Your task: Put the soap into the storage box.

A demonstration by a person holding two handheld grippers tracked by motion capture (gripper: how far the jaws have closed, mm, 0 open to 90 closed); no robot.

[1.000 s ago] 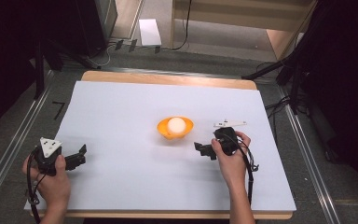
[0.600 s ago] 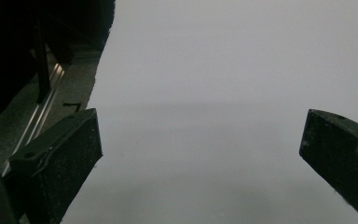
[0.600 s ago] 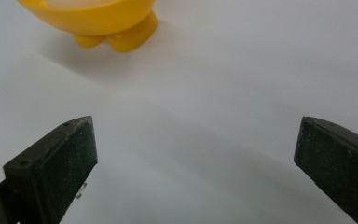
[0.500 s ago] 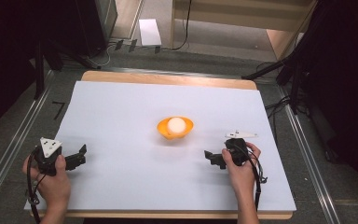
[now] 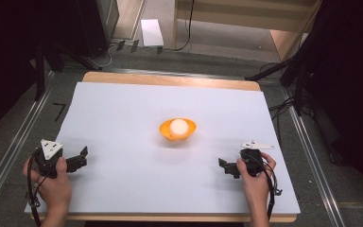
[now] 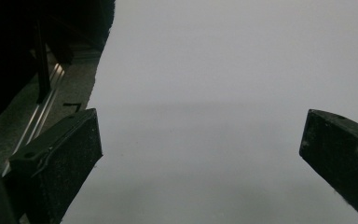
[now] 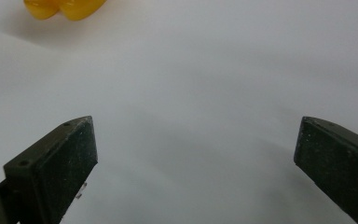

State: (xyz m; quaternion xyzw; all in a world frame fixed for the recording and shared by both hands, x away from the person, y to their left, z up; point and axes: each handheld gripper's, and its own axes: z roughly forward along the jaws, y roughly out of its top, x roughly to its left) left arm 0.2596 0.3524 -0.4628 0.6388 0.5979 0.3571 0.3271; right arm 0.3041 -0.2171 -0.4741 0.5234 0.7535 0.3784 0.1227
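An orange bowl (image 5: 178,130) sits at the middle of the white tabletop (image 5: 123,113) with a white ball (image 5: 178,126) in it. My left gripper (image 5: 81,156) rests near the front left corner, open, with bare tabletop between its jaws (image 6: 200,154). At the front right my right gripper (image 5: 223,166) is open too and holds nothing. In the right gripper view (image 7: 196,149) the bowl (image 7: 65,8) shows as an orange edge at the top left, well away from the jaws.
The tabletop ends in a wooden rim (image 5: 170,80) at the far side. Metal rails (image 5: 14,146) run along both sides of the table. Dark stands and cables (image 5: 288,75) lie beyond the right edge, and a white box (image 5: 151,32) lies on the floor behind.
My right gripper has drawn back from beside the bowl toward the front right of the table. The left gripper has stayed put.
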